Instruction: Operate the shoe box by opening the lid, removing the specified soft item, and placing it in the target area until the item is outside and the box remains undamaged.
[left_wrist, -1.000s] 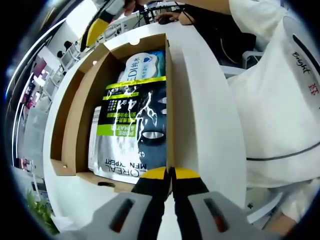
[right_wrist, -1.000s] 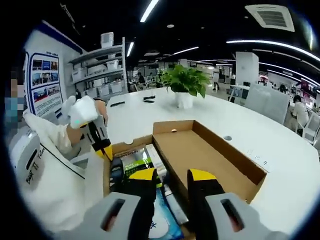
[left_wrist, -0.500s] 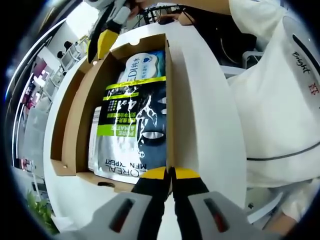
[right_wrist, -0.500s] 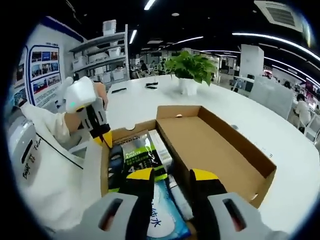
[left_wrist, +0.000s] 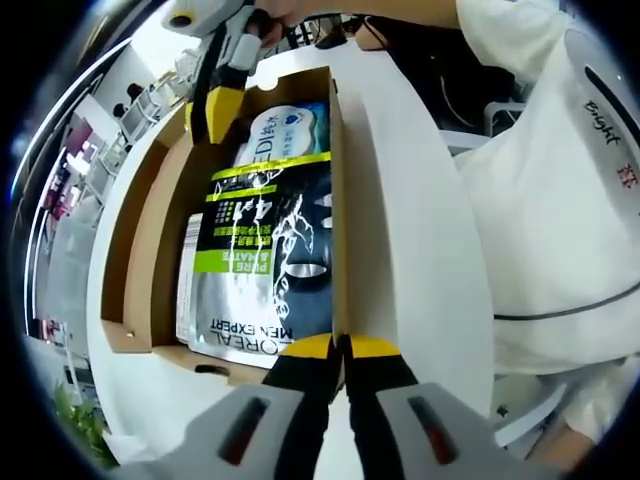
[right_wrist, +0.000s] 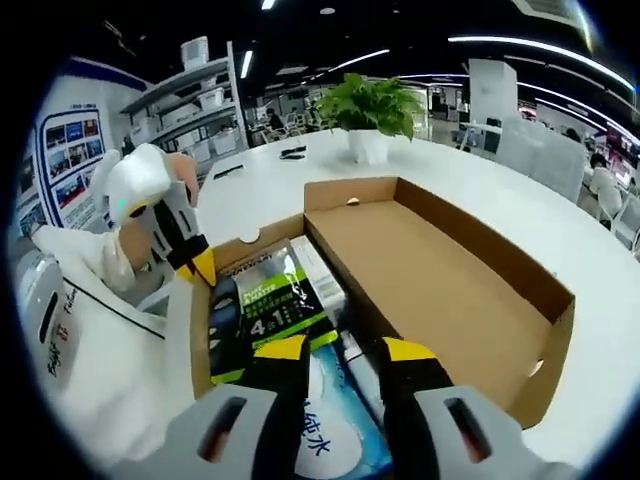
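The cardboard shoe box (left_wrist: 338, 200) lies open on the white table, its lid (right_wrist: 440, 270) folded flat beside the tray. Inside lies a black-and-green face-mask packet (left_wrist: 270, 250) (right_wrist: 270, 300) over a blue-and-white packet (left_wrist: 285, 125) (right_wrist: 330, 420). My left gripper (left_wrist: 342, 347) is shut on the rim of the box's end wall; in the right gripper view it (right_wrist: 202, 265) pinches the far left corner. My right gripper (right_wrist: 345, 360) is open and hovers low over the blue-and-white packet; in the left gripper view it (left_wrist: 212, 110) hangs over the box's far end.
A narrow white packet (right_wrist: 318, 270) lies along the divider wall. A person in a white coat (left_wrist: 560, 200) stands close beside the table (right_wrist: 560, 230). A potted plant (right_wrist: 372, 110) stands beyond the box, and shelves (right_wrist: 190, 110) line the back wall.
My right gripper has come down and forward over the near end of the box, closer to the packets. The left gripper and the box have stayed put.
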